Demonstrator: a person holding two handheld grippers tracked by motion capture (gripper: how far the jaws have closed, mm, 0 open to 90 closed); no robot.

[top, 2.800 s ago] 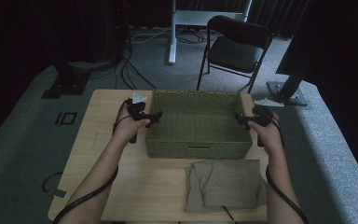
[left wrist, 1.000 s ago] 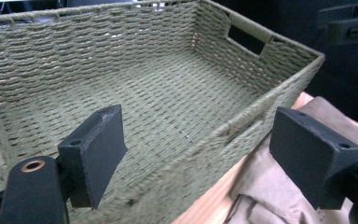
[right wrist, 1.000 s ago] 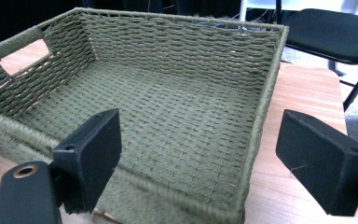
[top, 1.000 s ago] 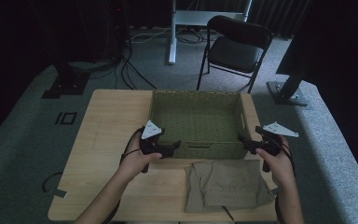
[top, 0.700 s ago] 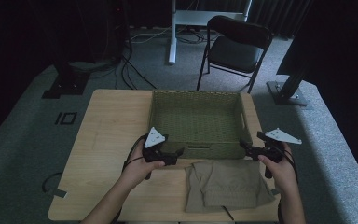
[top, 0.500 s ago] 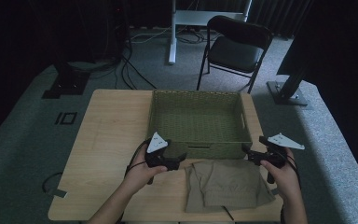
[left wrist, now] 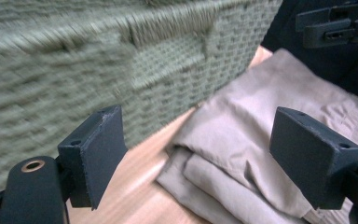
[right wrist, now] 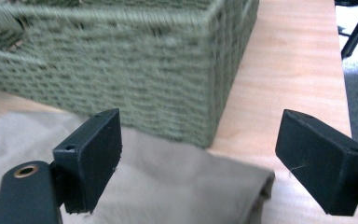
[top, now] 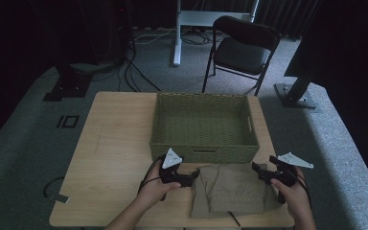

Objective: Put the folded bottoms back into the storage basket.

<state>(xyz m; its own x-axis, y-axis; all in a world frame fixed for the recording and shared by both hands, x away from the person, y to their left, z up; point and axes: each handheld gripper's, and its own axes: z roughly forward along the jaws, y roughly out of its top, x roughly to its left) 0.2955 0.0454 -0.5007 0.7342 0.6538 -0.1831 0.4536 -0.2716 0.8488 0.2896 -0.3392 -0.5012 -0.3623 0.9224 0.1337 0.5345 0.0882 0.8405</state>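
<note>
A folded cloth [top: 235,189] of beige, smooth woven fabric lies on the near part of the wooden table [top: 110,143], a little right of the middle, just in front of the basket [top: 203,125]. Its shape is roughly rectangular, with soft layered folds at the left edge and a few shallow wrinkles on top. In the left gripper view the layers [left wrist: 242,163] are seen stacked one over another, and the far edge of the cloth is very close to the basket wall; I cannot tell if they touch.

The basket is rectangular, made from olive-green braided fibre with a rough, ribbed texture, and it has a slot handle in the right wall and one in the near wall. It stands at the far middle of the table. The table top is pale wood with fine grain and rounded corners.

The left gripper [top: 191,179] is at the left edge of the cloth, held in the person's left hand [top: 155,188]. Its two black, blocky jaws are released and stand wide apart, with the cloth folds between them but not pressed. The right gripper [top: 258,171] is at the right edge of the cloth, in the right hand [top: 294,195]. Its jaws are also released and wide, above the right corner of the cloth [right wrist: 177,186], grasping nothing. Each gripper carries a grey triangular plate on top
</note>
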